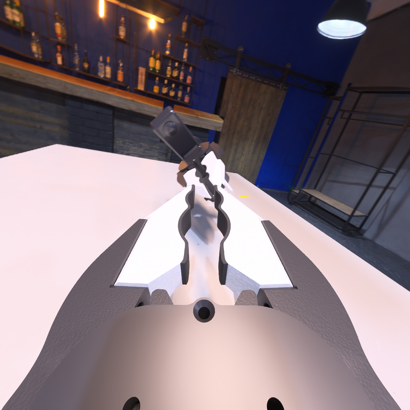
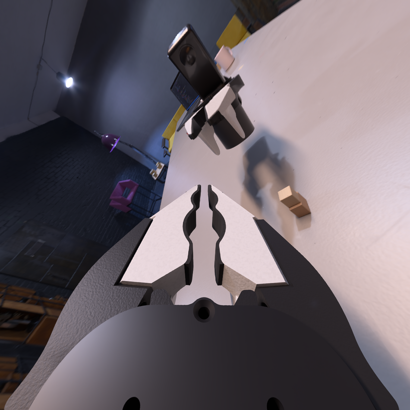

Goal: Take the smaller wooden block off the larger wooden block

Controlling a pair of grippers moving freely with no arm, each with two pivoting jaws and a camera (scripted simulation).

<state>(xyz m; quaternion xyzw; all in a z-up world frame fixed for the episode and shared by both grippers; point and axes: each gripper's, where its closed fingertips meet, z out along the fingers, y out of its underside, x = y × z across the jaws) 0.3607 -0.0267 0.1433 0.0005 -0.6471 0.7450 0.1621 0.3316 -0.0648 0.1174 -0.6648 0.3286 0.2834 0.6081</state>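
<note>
The blocks show only in the right wrist view: a smaller light wooden block (image 2: 285, 194) sits on a larger wooden block (image 2: 301, 208) on the white table (image 2: 332, 133). That view is rolled, so the table runs up the right side. My right gripper (image 2: 204, 187) is shut and empty, and the stack lies to the right of its fingertips, apart from them. My left gripper (image 1: 204, 188) is a little open and empty, low over the table. It also shows in the right wrist view (image 2: 226, 137), hovering beyond the stack. The right gripper (image 1: 226, 185) shows ahead of the left one.
A white mug (image 2: 224, 58) and a dark screen (image 2: 184, 93) stand far along the table. A black cylinder (image 2: 237, 133) shows behind the left gripper's fingers. The table edge (image 2: 165, 177) runs left of my right gripper. A bar counter (image 1: 88, 88) lies beyond the table.
</note>
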